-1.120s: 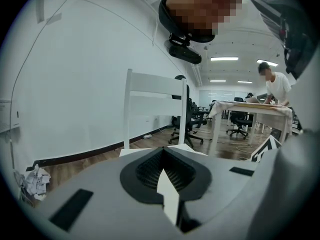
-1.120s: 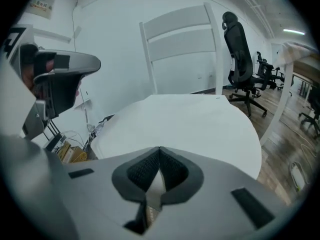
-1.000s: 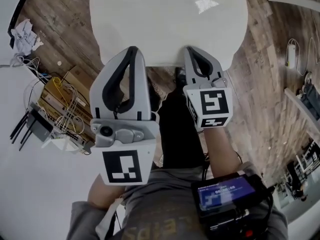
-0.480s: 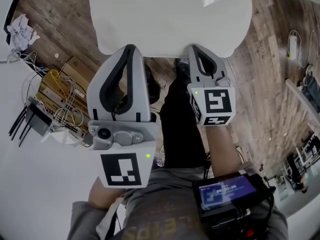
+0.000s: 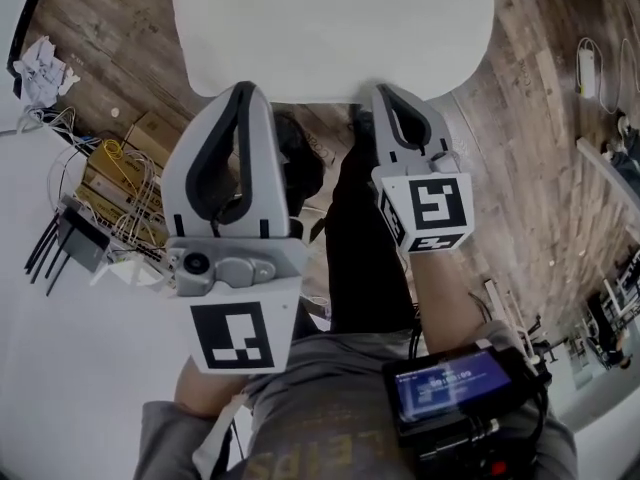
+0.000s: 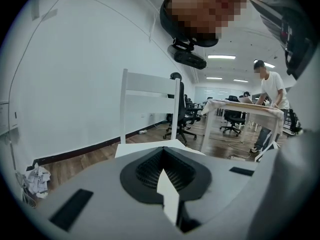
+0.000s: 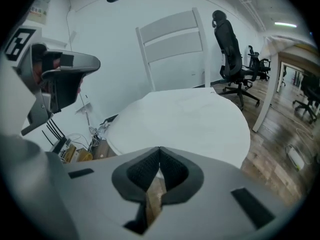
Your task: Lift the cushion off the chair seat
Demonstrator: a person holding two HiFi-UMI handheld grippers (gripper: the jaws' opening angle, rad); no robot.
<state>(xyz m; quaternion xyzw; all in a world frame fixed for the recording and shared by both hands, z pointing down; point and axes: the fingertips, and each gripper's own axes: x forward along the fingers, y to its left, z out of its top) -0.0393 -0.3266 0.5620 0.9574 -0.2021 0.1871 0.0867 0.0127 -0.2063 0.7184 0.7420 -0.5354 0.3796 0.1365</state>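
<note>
The white cushion lies on the seat of a white chair, filling the top of the head view. My left gripper is shut and empty, its tip at the cushion's near edge on the left. My right gripper is also shut and empty, its tip at the near edge further right. In the right gripper view the cushion spreads out just past the closed jaws, with the slatted chair back behind it. The left gripper view shows its closed jaws and the chair back beyond.
On the wooden floor at left lie a tangle of cables and boxes and crumpled paper. A device with a lit screen hangs on the person's chest. Office chairs, a desk and a standing person are further back.
Both grippers have edged forward toward the cushion's near edge, the left one also drifting left. Both stay shut and empty.
</note>
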